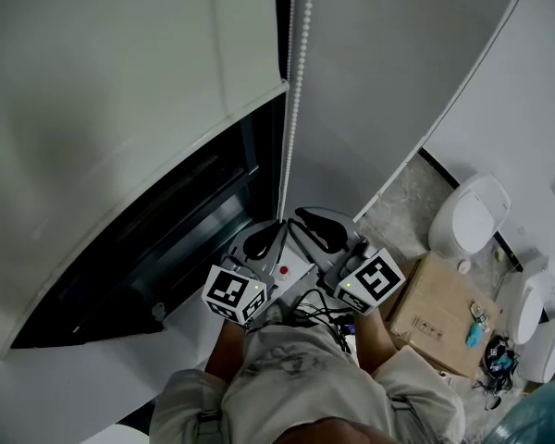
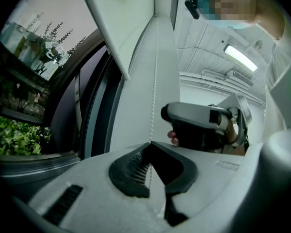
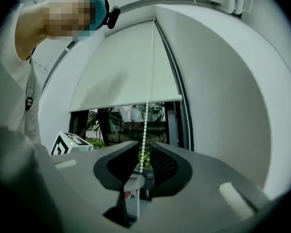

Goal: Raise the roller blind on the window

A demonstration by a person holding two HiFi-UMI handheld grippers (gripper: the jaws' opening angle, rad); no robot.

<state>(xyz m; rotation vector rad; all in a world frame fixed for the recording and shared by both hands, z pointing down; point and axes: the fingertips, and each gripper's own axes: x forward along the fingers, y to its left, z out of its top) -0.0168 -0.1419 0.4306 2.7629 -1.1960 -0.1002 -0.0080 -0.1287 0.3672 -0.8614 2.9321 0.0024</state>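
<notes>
Left claw (image 2: 150, 143) pinches the bead chain (image 2: 153, 96). Right claw (image 3: 144, 149) gapes around it, pads clear, under the bottom edge of the roller blind (image 3: 121, 67).

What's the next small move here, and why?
Probably the right gripper should slide up the bead chain and close on it higher. Its jaws stand apart around the chain without pressing on it, while the left gripper is shut on the chain and holds it. The roller blind is only partly raised, so another pull seems needed.
</notes>
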